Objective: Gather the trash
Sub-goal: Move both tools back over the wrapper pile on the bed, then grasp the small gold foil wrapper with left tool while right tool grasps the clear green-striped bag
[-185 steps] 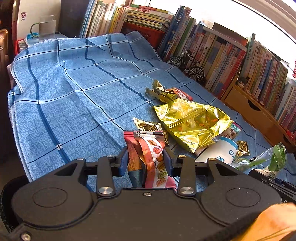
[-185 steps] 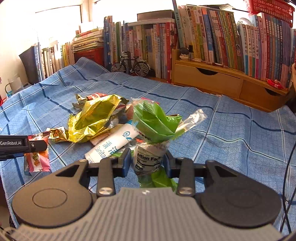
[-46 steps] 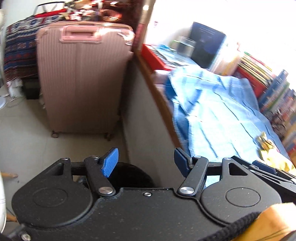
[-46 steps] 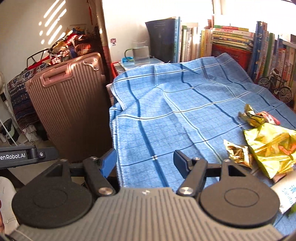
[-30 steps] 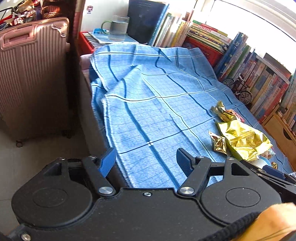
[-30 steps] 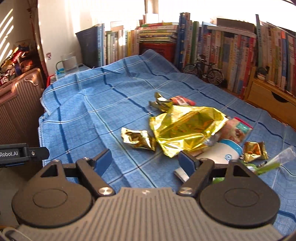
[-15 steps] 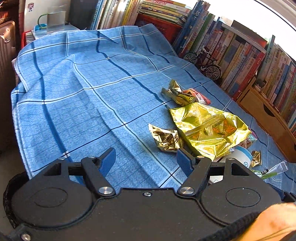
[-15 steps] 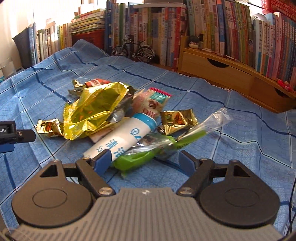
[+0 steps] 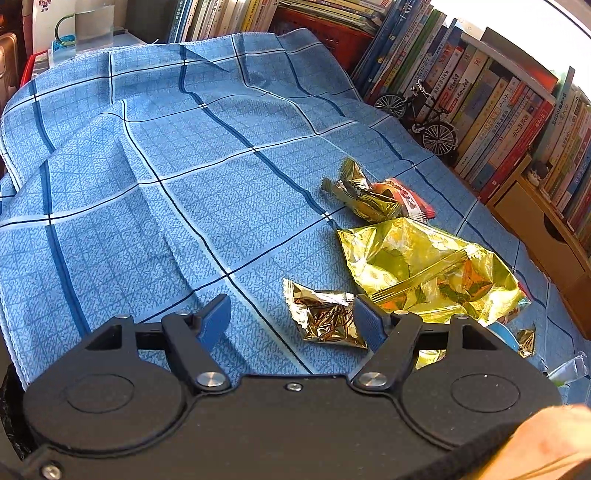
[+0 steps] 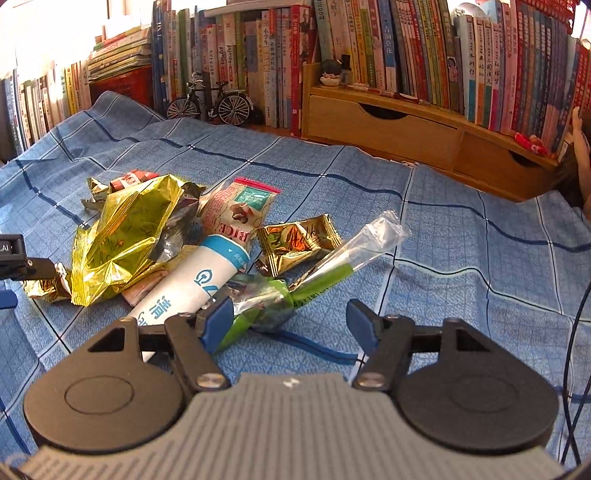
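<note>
Trash lies in a heap on a blue checked cloth [image 9: 192,206]. My left gripper [image 9: 291,317] is open and empty, with a small gold foil wrapper [image 9: 325,317] just ahead, by its right finger. Behind that lie a big crumpled gold bag [image 9: 428,269] and a gold-and-red wrapper [image 9: 373,195]. My right gripper [image 10: 290,319] is also open and empty, hovering over a green-and-clear plastic wrapper [image 10: 317,273]. Beside this are a white-and-blue tube pack [image 10: 192,284], a gold candy wrapper [image 10: 295,243], a rice snack pouch [image 10: 236,210] and the gold bag [image 10: 122,232].
Rows of books [image 10: 369,55] line the back, with a model bicycle [image 10: 210,101] and wooden drawers [image 10: 399,129] in front of them. A glass mug [image 9: 88,26] stands at the far left corner. The left gripper's body [image 10: 14,258] shows at the right view's left edge.
Both grippers dropped their earlier wrappers off the table's left end, swung back open and empty, and have closed in on the trash pile, now lower and nearer than half a second ago.
</note>
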`<state>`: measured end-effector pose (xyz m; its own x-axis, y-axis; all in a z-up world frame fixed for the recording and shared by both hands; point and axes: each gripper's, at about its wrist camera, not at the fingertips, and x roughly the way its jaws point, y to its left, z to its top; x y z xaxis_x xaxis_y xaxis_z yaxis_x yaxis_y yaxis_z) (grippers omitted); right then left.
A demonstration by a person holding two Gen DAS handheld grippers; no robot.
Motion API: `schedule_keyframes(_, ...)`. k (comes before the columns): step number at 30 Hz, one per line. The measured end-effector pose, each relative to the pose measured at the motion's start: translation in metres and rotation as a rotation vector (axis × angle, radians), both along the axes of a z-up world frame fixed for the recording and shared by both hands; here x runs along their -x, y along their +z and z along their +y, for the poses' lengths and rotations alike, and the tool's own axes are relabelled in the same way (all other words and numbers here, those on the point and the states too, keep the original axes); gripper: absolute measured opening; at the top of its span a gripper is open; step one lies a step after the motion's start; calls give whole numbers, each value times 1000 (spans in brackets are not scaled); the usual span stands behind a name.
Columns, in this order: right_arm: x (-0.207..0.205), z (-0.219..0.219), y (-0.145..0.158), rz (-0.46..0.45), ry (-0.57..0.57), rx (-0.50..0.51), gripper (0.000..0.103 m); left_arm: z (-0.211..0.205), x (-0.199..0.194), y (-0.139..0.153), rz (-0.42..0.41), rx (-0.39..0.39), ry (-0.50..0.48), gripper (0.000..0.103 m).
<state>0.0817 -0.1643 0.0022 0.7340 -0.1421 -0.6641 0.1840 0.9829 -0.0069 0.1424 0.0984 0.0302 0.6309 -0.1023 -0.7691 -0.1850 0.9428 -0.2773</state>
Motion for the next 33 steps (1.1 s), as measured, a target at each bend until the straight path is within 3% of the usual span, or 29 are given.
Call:
schedule_keyframes(4, -5, -5, 0, -19, -3, -29, 78, -7, -6, -4, -2, 6, -52, 70)
schedule_keyframes(11, -24, -5, -11, 40, 41, -67, 77, -19, -12, -7, -13, -1, -90, 58)
schedule_keyframes(17, -29, -2, -17, 51, 84, -77, 62, -19, -13, -7, -18, -3, -88, 50)
schedule_keyframes(25, -23, 1, -18, 50, 93, -70, 70, -21, -6, -7, -22, -9, -95, 50)
schedule_keyframes(27, -22, 2, -18, 47, 114, -69, 51, -22, -4, -7, -30, -14, -104, 47)
schedule_keyframes(28, -22, 3, -19, 46, 123, -67, 47, -22, -4, -7, -32, -17, -106, 46)
schedule_keyframes(33, -25, 6, -19, 41, 154, -64, 47, -18, -3, -5, -34, -4, -87, 43)
